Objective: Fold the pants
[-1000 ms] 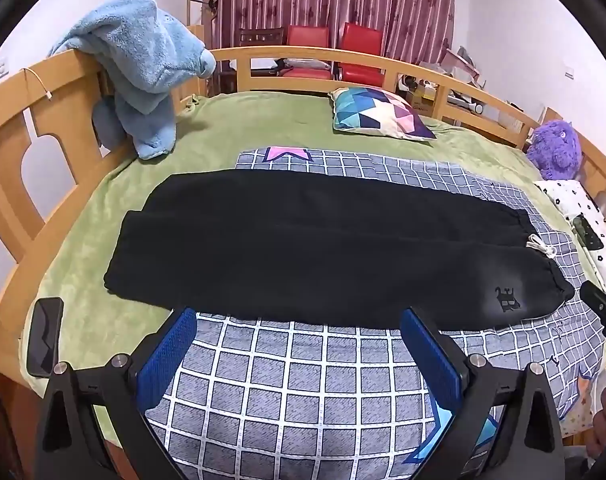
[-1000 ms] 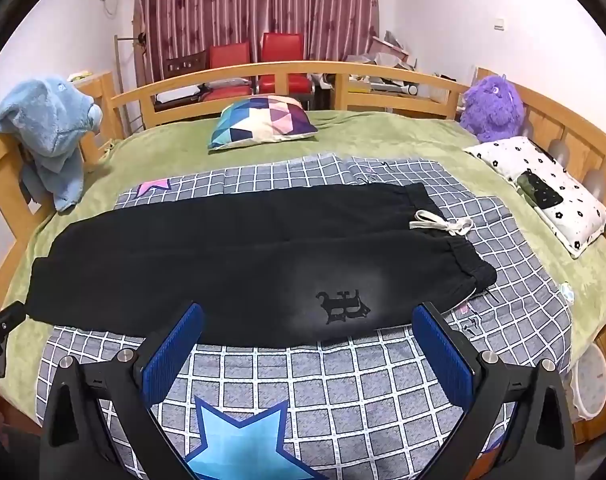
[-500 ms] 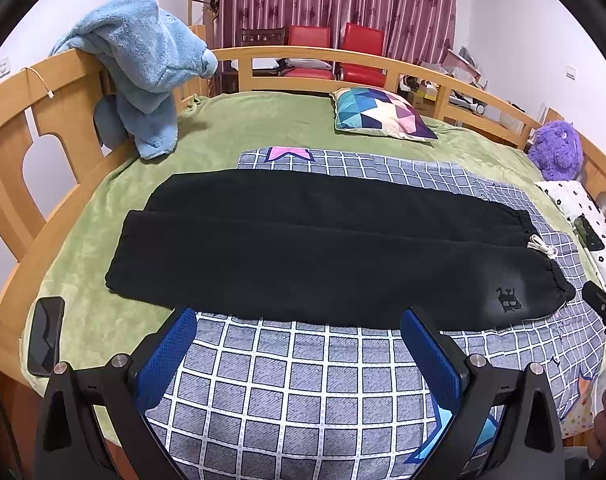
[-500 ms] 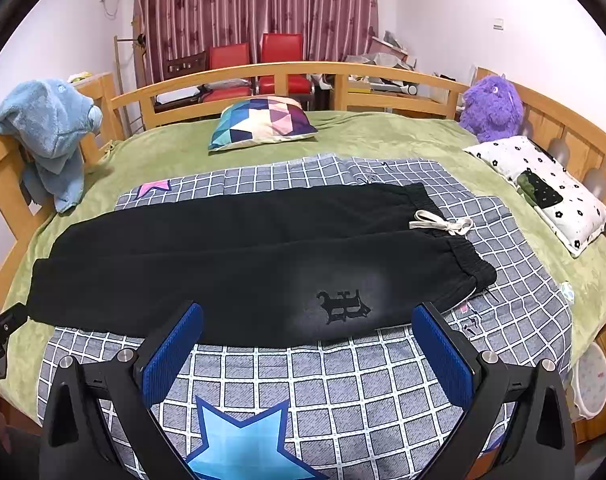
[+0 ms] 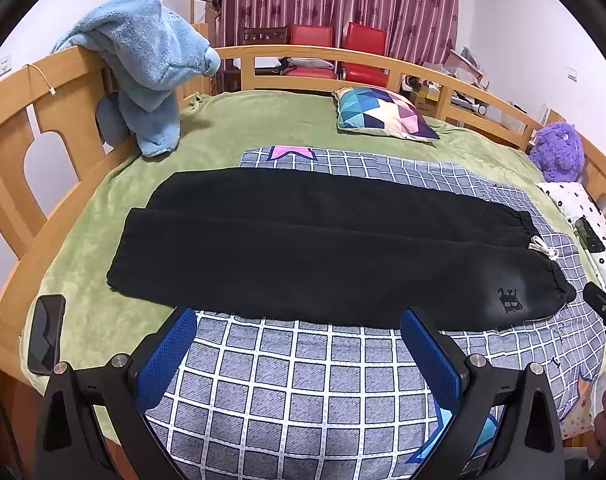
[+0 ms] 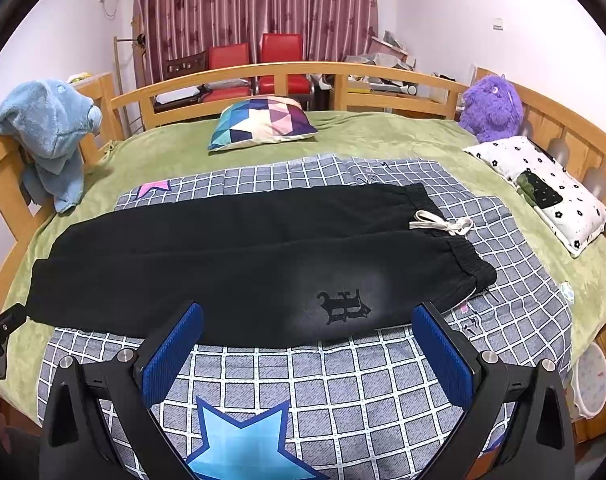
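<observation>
Your pants (image 5: 323,248) lay flat, unfolded, mid-frame; both the left gripper (image 5: 303,356) and right gripper (image 6: 309,356) hung wide, empty. Next, likely grasp an end.

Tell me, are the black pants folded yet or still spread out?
Spread out: black pants lie full-length on the checked blanket, both legs side by side.

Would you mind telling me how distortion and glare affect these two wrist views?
Left wrist view: strong fisheye bends the bed rail; dark vignette at the corners. Right wrist view: same curvature, and a pale sheen on the black pants around the printed logo; everything looks sharp.
</observation>
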Available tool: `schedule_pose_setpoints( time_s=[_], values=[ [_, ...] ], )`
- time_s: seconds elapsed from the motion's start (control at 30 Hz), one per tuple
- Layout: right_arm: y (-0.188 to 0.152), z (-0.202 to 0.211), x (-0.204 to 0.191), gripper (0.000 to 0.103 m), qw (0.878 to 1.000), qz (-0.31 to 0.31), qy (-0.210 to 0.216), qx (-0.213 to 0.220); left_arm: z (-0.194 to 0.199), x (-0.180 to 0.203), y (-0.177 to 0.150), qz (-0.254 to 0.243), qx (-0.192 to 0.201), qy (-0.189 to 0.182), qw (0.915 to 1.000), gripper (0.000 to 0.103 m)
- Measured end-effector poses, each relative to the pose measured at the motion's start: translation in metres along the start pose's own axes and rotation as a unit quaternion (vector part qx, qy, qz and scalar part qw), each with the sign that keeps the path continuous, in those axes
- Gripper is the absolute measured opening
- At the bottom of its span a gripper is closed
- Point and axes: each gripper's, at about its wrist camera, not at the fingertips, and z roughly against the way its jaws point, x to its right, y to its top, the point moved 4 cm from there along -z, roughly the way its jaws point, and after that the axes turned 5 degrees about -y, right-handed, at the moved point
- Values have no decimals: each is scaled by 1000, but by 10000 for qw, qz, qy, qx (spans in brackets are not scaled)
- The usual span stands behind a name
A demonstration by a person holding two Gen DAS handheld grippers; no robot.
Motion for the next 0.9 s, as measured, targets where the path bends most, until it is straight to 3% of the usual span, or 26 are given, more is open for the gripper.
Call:
schedule_pose_setpoints(
  time_s=[0.9],
  values=[
    [-1, -3, 5, 102, 10000, -17, -13, -25, 0, -2, -2, 10, -18, 25, 10000, 102]
  ],
)
